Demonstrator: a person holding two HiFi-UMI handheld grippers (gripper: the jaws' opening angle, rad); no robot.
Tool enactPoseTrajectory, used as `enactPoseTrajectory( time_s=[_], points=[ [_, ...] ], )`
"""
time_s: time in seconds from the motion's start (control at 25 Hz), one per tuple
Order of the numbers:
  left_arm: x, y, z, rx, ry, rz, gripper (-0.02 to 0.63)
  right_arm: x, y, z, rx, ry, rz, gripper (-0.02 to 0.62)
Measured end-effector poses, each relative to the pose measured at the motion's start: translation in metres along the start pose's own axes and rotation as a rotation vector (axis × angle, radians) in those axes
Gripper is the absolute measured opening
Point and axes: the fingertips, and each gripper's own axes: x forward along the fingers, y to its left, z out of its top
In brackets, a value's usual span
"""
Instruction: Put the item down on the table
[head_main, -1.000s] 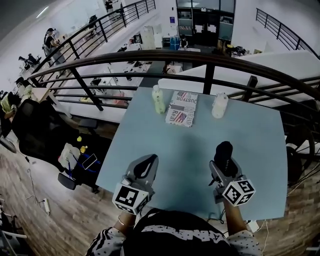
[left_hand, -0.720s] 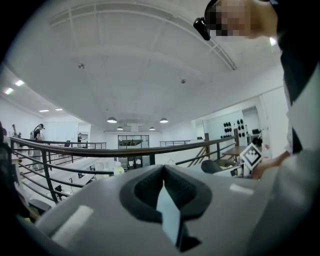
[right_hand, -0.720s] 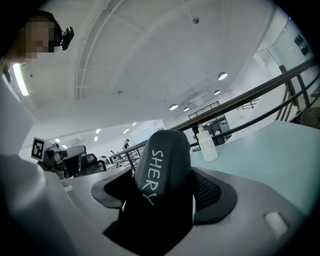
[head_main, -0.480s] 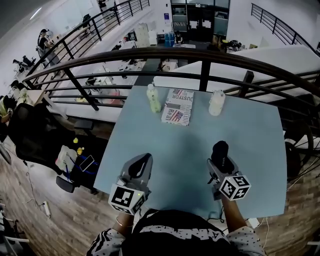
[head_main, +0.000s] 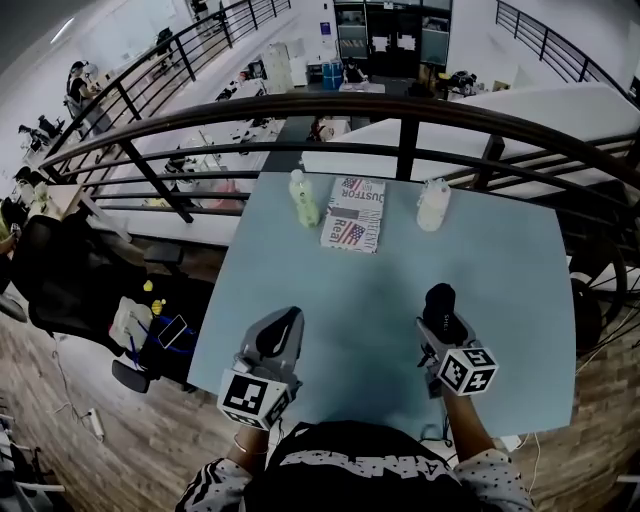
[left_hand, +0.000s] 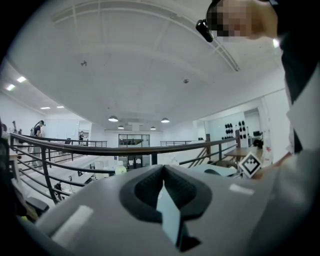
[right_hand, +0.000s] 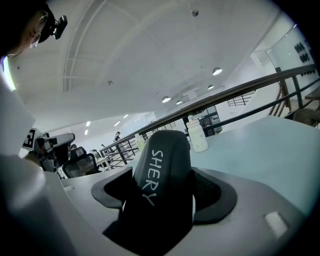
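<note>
black item (right_hand: 161, 167) as before between right gripper (head_main: 441, 312) jaws, over table (head_main: 370, 280); left gripper (left_hand: 163, 171) jaws together

Green bottle (head_main: 303, 198): upright, far ahead of my left tongs (head_main: 284, 322).
Flag-printed packet (head_main: 353, 214): lying flat, just right of that bottle.
White bottle (head_main: 433, 205): upright, well ahead of my right tongs (head_main: 440, 305).
Railing (head_main: 400, 110): dark bars beyond all three.
Office chair (head_main: 70, 270): black, on the wooden floor (head_main: 60, 400), off to the left of my left tongs.
</note>
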Motion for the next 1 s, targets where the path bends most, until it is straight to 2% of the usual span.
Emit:
enactPoseTrajectory(
  time_s=[0.16,0.36,0.8,1.0],
  points=[
    [0.010,0.002,-0.001,-0.027,0.026,-0.007,0.000,0.011,-0.007,-0.006,-0.003,0.026,-0.019,0.360],
    [0.021,0.011,-0.007,-0.001,0.015,-0.018,0.000,0.022,-0.017,-0.016,-0.003,0.059,-0.047,0.360],
    [0.025,0.030,-0.020,-0.040,0.059,-0.003,0.000,0.042,-0.026,-0.040,-0.010,0.135,-0.085,0.360],
    [0.029,0.038,-0.026,-0.032,0.055,0.002,0.000,0.050,-0.032,-0.049,-0.017,0.166,-0.102,0.360]
  ],
)
